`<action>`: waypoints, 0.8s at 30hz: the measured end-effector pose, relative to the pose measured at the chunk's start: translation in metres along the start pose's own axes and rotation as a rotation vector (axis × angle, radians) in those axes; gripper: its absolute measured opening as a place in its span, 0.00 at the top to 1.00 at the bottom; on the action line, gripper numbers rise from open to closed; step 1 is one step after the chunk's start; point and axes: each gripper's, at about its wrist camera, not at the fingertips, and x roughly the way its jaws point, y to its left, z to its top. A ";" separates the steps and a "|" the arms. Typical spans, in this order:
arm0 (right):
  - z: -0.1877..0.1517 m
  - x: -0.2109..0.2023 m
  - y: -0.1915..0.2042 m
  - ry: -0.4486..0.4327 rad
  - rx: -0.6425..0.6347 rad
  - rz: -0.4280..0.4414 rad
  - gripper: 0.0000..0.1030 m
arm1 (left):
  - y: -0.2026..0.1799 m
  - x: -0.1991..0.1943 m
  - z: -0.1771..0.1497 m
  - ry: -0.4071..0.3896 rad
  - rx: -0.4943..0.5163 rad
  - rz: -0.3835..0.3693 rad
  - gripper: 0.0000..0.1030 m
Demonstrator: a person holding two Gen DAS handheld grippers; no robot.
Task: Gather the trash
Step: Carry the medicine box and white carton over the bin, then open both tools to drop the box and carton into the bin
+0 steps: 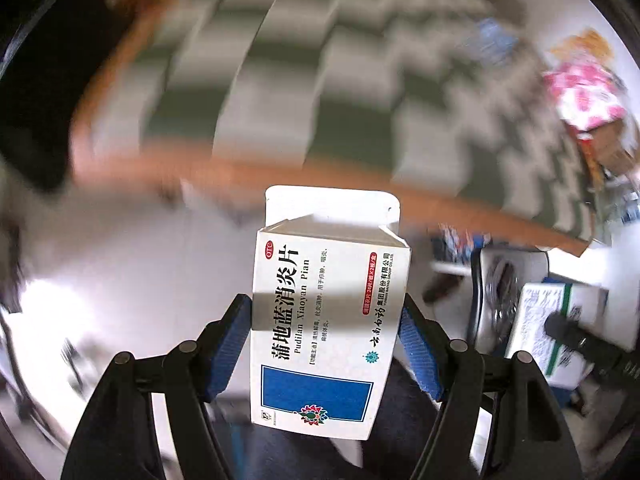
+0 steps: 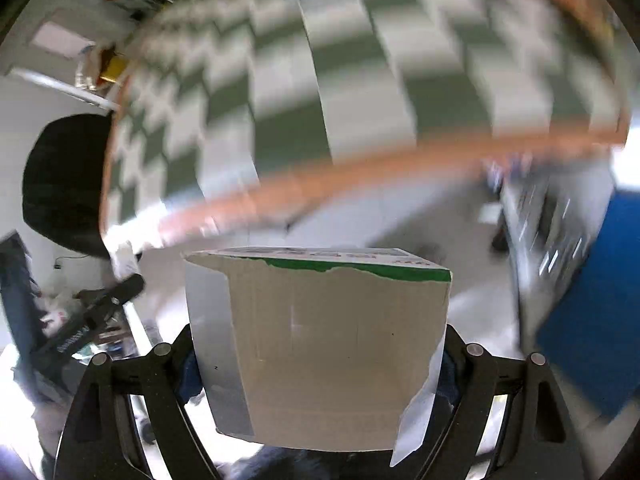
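Two boxes, one per gripper, and I'm carrying both clear of the checkered table (image 2: 360, 80), which sweeps past above them in a blur. My left gripper (image 1: 326, 344) has its blue pads (image 1: 226, 352) pressed on the long sides of the white medicine box (image 1: 324, 320), held upright with its top flap open; I'd say the grip sits at mid-height so the light carton can't tip. My right gripper (image 2: 320, 360) is closed across the torn cardboard box (image 2: 320, 344), plain underside facing the lens, green edge up top (its pads are mostly hidden behind the box). Both sit below the table's orange edge (image 1: 360, 188), off the surface. A black shape (image 2: 60, 180) shows at the table's left end; it could be a bin bag, but I can't tell. I judge both pieces are collected and need a drop spot.
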 end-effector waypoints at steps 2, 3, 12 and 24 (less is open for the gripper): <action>-0.014 0.044 -0.014 0.048 0.036 -0.007 0.14 | 0.027 0.051 -0.013 0.097 -0.098 -0.057 0.32; -0.019 0.068 -0.020 0.068 0.041 -0.020 0.14 | 0.042 0.084 -0.020 0.140 -0.154 -0.083 0.32; -0.031 0.308 -0.088 0.196 0.060 -0.040 0.14 | 0.100 0.324 -0.037 0.304 -0.326 -0.166 0.32; -0.032 0.434 -0.104 0.247 -0.047 -0.043 0.11 | 0.133 0.386 -0.056 0.291 -0.324 -0.148 0.00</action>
